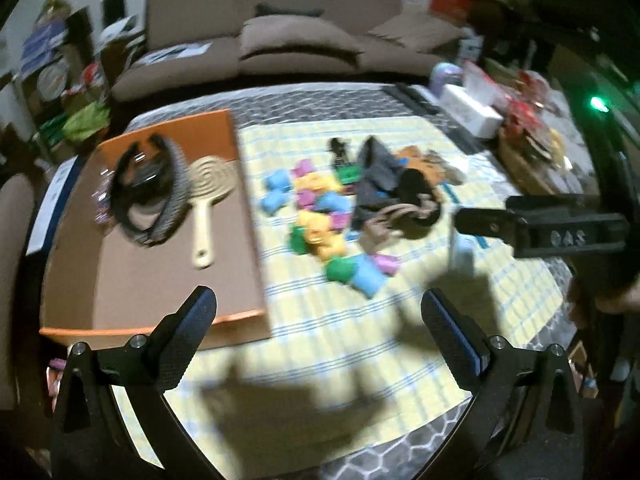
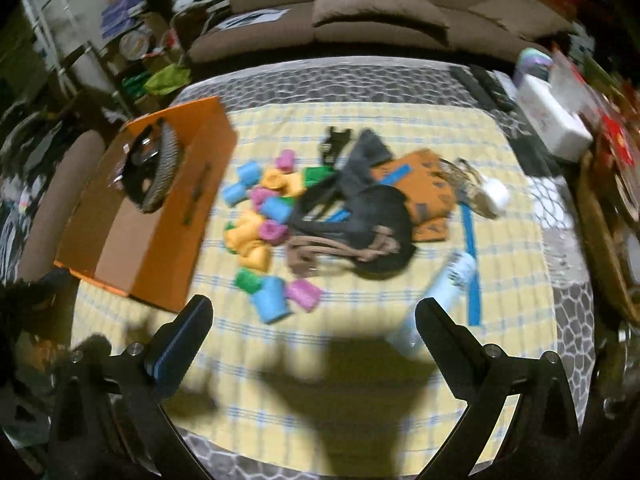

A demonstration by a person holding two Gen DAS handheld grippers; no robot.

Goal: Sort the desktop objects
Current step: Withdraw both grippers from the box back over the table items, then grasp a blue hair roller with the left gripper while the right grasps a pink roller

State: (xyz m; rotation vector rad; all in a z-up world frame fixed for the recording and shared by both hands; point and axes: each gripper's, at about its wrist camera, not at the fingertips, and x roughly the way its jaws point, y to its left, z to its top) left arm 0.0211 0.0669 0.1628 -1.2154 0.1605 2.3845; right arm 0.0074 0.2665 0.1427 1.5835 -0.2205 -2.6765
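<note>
Step in hand: I judge that I am between picks; some things already lie in the orange box (image 1: 168, 152) at the left of the frame, and most of the pile is not yet sorted.

Left hand-held gripper (image 1: 319, 312): fingers wide apart, holding nothing, hovering above the yellow checked cloth (image 1: 344, 344) at the bottom of the frame.

Right hand-held gripper (image 2: 314, 320): also wide apart and holding nothing; its right finger is just in front of the white tube (image 2: 440, 292).

Where the task's things are: the coloured rollers (image 2: 264, 216) lie in a loose heap at the centre of the tabletop (image 2: 360, 76); the dark pouch (image 2: 360, 208) with a brown cord is touching them on the right; the blue strip (image 2: 470, 248) lies at centre right.

In the box: a beige hairbrush (image 1: 206, 196) and dark headbands (image 1: 148, 188), seen at the left of the left wrist view.

Next move: I think the white tube is the nearest thing for my right side; it needs the fingers to go down across its narrow width.

Materials and shapes: the rollers are short, soft-looking cylinders in blue, yellow, pink and green; the tube is smooth and round, so it can roll; the pouch is limp fabric; the box looks like stiff cardboard with a flat brown bottom.

Sharpness: both views are blurred, so I cannot tell small details.
</note>
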